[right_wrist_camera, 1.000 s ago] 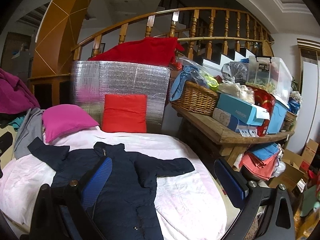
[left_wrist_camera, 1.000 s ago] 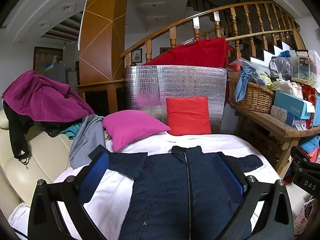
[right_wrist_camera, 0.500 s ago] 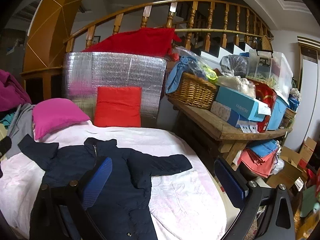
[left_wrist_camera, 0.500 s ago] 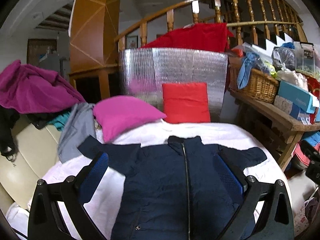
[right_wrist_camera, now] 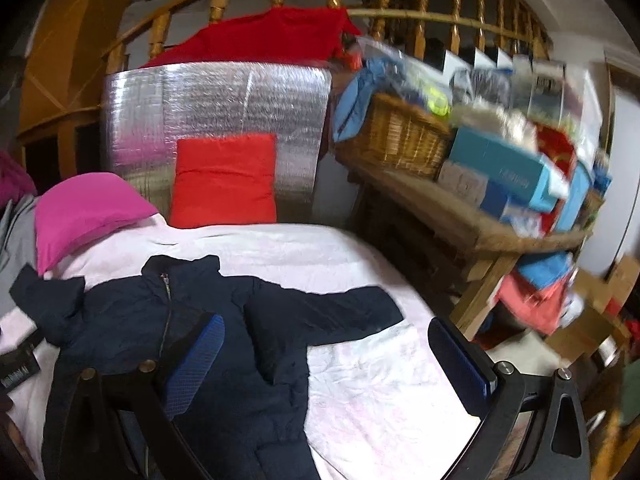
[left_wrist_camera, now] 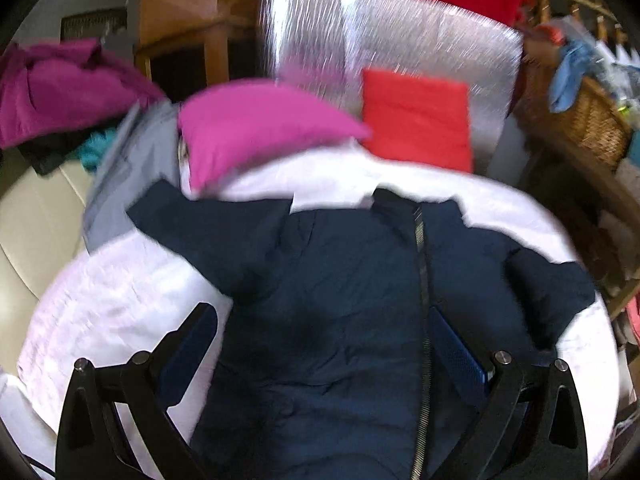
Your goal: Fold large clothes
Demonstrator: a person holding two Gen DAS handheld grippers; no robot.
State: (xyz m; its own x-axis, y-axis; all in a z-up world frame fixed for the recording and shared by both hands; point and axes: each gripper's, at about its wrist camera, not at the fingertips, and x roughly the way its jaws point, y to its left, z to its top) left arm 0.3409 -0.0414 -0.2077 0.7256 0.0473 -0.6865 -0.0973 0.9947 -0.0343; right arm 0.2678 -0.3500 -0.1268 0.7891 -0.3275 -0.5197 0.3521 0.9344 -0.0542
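A dark navy zip jacket [left_wrist_camera: 340, 300] lies front up on the pale pink bed cover [left_wrist_camera: 120, 288], both sleeves spread out sideways. My left gripper [left_wrist_camera: 320, 352] hangs open just above the jacket's body, its blue pads either side of the chest, with nothing held. In the right wrist view the same jacket [right_wrist_camera: 192, 320] sits low and left, its right sleeve [right_wrist_camera: 332, 312] stretched across the cover [right_wrist_camera: 380, 380]. My right gripper [right_wrist_camera: 324, 364] is open over the sleeve and the cover beside it, with nothing between its fingers.
A magenta pillow [left_wrist_camera: 260, 120] and a red pillow [left_wrist_camera: 416, 120] lean at the bed's head against a silver foil panel [left_wrist_camera: 380, 32]. Loose clothes [left_wrist_camera: 60, 92] pile on a cream sofa at the left. A wooden bench [right_wrist_camera: 460, 216] with a wicker basket [right_wrist_camera: 400, 136] and boxes flanks the right side.
Both grippers have tilted down and moved closer over the bed, so the jacket fills more of each view. Jaws stay open and the jacket has not moved.
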